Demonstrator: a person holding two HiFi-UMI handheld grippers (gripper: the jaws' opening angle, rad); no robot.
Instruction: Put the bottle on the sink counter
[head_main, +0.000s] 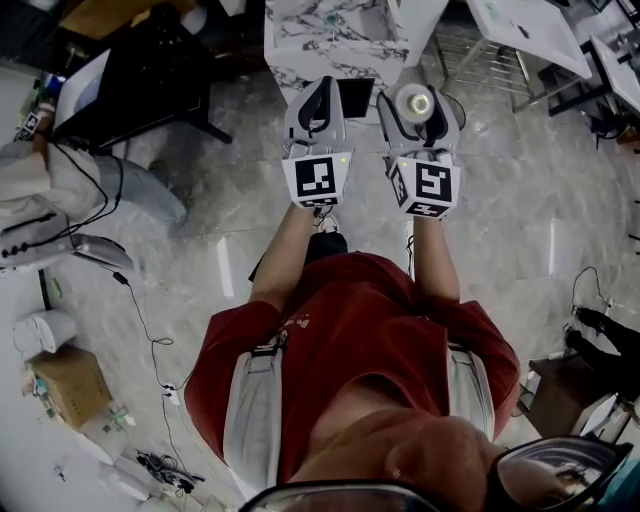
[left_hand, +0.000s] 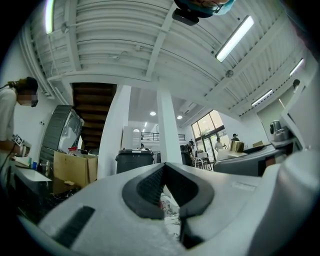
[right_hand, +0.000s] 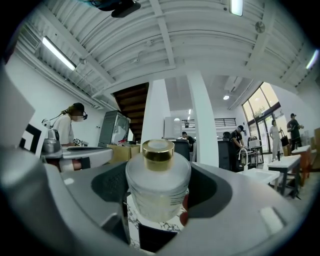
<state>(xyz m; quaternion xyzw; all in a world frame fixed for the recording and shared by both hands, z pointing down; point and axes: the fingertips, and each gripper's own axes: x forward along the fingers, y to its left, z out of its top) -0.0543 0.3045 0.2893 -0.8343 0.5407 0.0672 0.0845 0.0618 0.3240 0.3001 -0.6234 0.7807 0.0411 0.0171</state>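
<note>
A frosted glass bottle (right_hand: 157, 185) with a gold cap (right_hand: 158, 148) stands upright between the jaws of my right gripper (right_hand: 158, 196), which is shut on its body. From the head view the bottle (head_main: 415, 103) shows from above inside the right gripper (head_main: 418, 108), held just short of the marble sink counter (head_main: 320, 35). My left gripper (head_main: 320, 95) is beside it on the left, jaws shut with nothing in them. In the left gripper view, the left gripper (left_hand: 166, 192) has its dark pads meeting. Marble surface (right_hand: 146, 219) shows under the bottle.
A small dark rectangle (head_main: 355, 96) lies at the counter's near edge between the grippers. A black table (head_main: 140, 70) stands at upper left and white tables (head_main: 530, 25) at upper right. Another person's sleeve (head_main: 40, 190), a cardboard box (head_main: 70, 385) and floor cables (head_main: 150, 330) are at left.
</note>
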